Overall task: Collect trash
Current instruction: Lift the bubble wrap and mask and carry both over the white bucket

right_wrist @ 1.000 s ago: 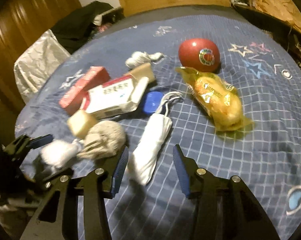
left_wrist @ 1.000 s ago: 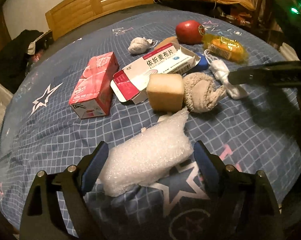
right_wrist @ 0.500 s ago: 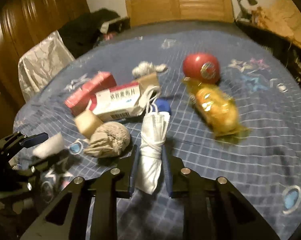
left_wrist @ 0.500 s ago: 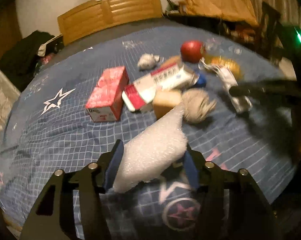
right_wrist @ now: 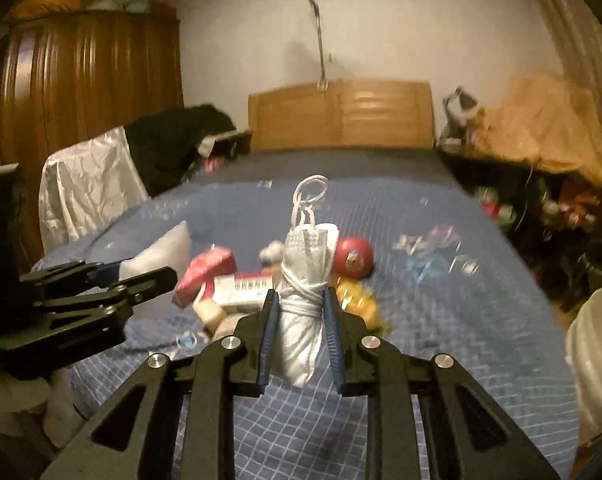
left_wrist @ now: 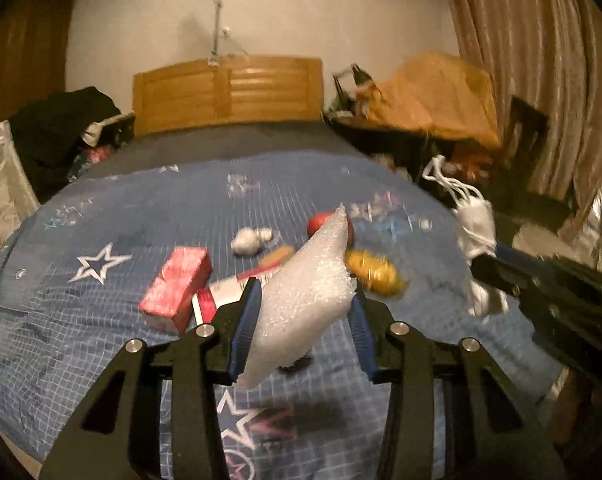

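Note:
My left gripper (left_wrist: 301, 328) is shut on a white piece of bubble wrap (left_wrist: 301, 296) and holds it above the blue bed cover (left_wrist: 101, 320). My right gripper (right_wrist: 299, 328) is shut on a rolled white face mask (right_wrist: 305, 300) tied with its straps, also lifted off the bed. The right gripper with the mask (left_wrist: 475, 232) shows at the right of the left wrist view. The left gripper with the bubble wrap (right_wrist: 161, 254) shows at the left of the right wrist view.
On the bed lie a red carton (left_wrist: 177, 284), a red-and-white medicine box (right_wrist: 245, 288), a crumpled tissue (left_wrist: 249, 240), a red apple (right_wrist: 353, 258), a yellow snack bag (left_wrist: 375, 274) and a tan block (right_wrist: 209, 314). A white bin (right_wrist: 593, 356) stands right of the bed.
Both grippers have risen off the bed, carrying the bubble wrap and the mask. The views now look along the bed toward the headboard.

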